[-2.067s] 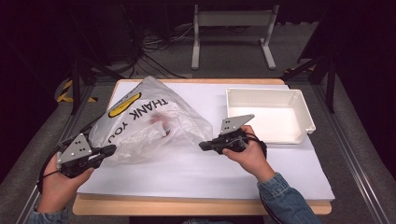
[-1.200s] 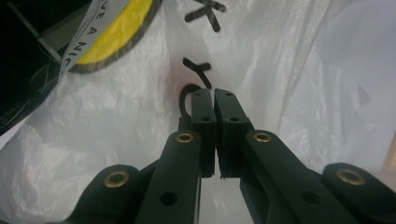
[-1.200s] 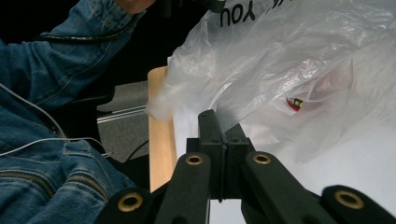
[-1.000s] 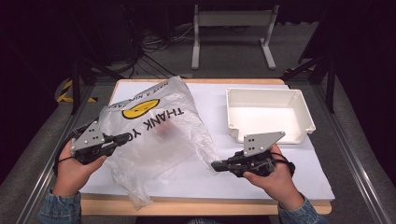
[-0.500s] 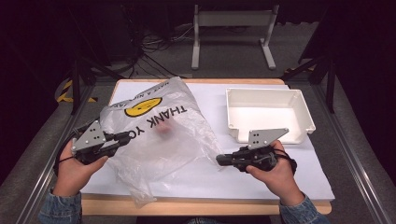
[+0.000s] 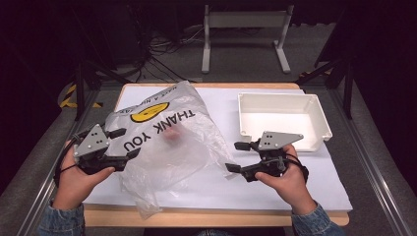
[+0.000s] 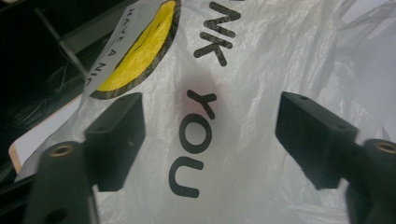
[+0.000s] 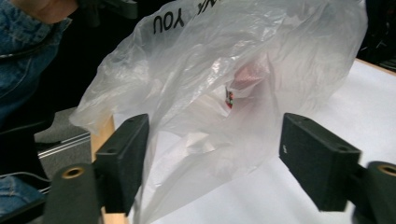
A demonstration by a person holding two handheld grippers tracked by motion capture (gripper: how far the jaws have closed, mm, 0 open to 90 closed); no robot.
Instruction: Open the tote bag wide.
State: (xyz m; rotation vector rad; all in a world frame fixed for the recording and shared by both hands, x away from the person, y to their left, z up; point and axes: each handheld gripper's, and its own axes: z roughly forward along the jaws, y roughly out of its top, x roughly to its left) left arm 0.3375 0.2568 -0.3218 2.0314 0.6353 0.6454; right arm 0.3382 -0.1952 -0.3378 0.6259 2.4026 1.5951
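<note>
Plastic bag (image 6: 167, 142) lying crumpled on the left half of the table (image 6: 295, 189), print side up, with something reddish, blurred, inside. Left tool (image 6: 125, 143) at the bag's left edge, jaws just opened wide, released, bag film ahead between them but not pinched. Right tool (image 6: 238, 157) just right of the bag, jaws likewise just opened, holding nothing. White tray (image 6: 322, 123) at far right.
</note>
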